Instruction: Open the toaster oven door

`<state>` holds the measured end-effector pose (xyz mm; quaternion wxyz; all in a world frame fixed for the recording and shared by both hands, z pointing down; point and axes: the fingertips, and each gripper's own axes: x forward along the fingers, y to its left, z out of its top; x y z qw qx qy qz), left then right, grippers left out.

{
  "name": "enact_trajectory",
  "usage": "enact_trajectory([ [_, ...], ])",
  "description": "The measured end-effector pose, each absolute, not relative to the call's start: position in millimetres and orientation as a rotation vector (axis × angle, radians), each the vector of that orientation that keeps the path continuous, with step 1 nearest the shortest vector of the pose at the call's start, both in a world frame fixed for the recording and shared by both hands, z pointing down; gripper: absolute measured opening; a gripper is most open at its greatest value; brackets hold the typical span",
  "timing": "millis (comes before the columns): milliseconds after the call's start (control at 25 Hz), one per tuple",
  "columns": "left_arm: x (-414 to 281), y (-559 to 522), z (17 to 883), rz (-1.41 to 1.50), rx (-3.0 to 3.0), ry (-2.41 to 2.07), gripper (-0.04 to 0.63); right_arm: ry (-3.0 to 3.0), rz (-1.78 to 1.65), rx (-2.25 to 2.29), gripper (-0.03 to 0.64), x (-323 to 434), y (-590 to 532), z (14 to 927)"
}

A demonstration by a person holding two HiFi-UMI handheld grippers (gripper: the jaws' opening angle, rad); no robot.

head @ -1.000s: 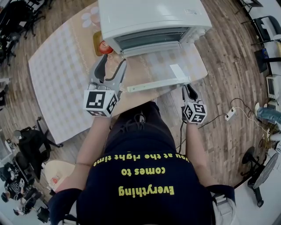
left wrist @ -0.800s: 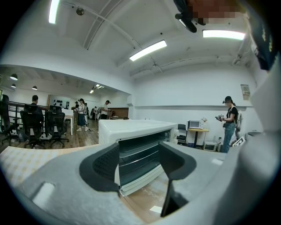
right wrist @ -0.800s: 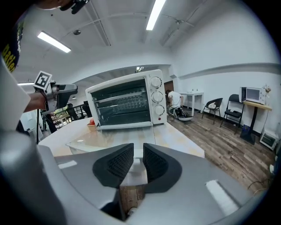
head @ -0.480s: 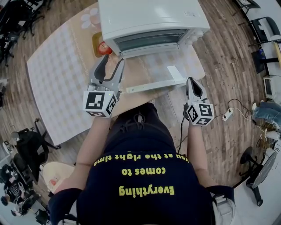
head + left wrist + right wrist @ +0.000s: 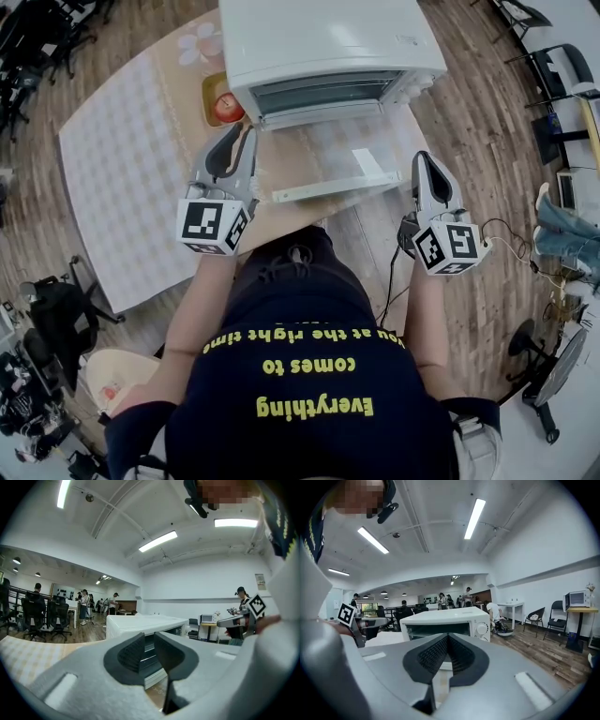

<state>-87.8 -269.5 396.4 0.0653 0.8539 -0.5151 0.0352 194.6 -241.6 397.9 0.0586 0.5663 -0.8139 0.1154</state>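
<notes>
The white toaster oven (image 5: 328, 37) stands at the table's far side with its glass door (image 5: 342, 161) folded down flat towards me. The door's pale handle bar (image 5: 333, 190) runs along the near edge. My left gripper (image 5: 242, 133) hovers left of the door, pointing at the oven; its jaws are closing to a narrow gap with nothing between them. My right gripper (image 5: 424, 159) sits off the door's right end, shut and empty. The left gripper view shows the left gripper (image 5: 150, 637) before the oven (image 5: 140, 623). In the right gripper view the right gripper (image 5: 447, 638) faces the oven (image 5: 445, 620).
A red round fruit (image 5: 226, 105) lies on a yellow plate (image 5: 211, 91) left of the oven. The table (image 5: 122, 159) has a pale checked cloth. A power strip and cable (image 5: 487, 242) lie on the wooden floor at the right. Chairs stand around the room.
The left jaws have narrowed from wide open to a slim gap. The right gripper has drawn away from the door's right corner, rightwards and up. The door stays down.
</notes>
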Motion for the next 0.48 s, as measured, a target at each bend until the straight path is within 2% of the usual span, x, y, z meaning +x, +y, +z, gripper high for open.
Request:
enact_trajectory([
  [480,-103.6,-269.9,368.9,0.060,2.592,-1.595,0.030,-2.562,0.253,1.683,0.011,161.2,-252.5,344.1],
])
